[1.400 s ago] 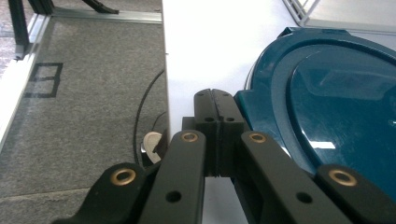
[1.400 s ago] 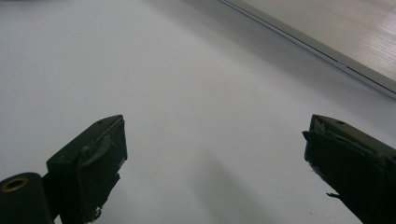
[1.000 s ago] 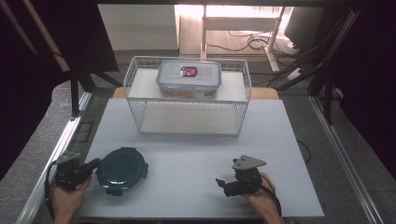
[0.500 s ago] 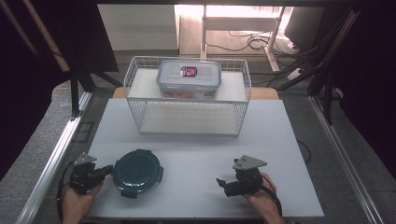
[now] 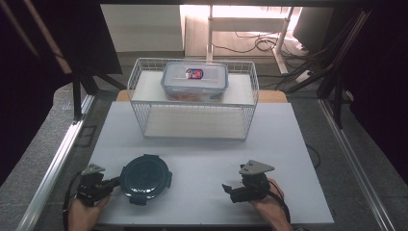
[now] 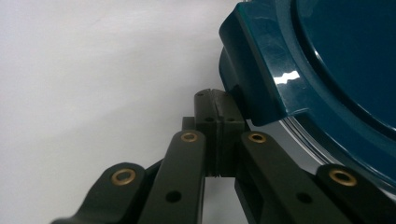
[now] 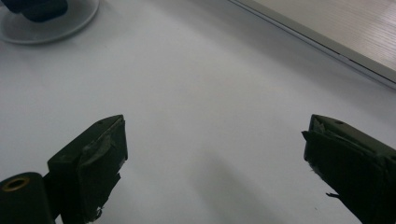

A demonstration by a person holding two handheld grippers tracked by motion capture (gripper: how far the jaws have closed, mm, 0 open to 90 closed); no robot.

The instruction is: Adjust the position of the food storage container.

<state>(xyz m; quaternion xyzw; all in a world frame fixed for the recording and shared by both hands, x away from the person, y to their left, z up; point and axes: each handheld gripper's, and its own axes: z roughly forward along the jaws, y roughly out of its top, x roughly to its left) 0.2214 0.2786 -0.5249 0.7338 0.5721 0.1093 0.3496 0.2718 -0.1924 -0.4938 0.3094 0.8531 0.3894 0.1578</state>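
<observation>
On the white worktop (image 5: 211, 144), the left gripper (image 5: 111, 183) has its jaws clenched together with nothing between them, the tips touching the rim of the round dark-teal lid (image 5: 145, 177). Right of the lid, well apart, the right gripper (image 5: 230, 188) rests with jaws released. Beyond the lid, a wire basket (image 5: 192, 103) carries a lidded box (image 5: 194, 80).
</observation>
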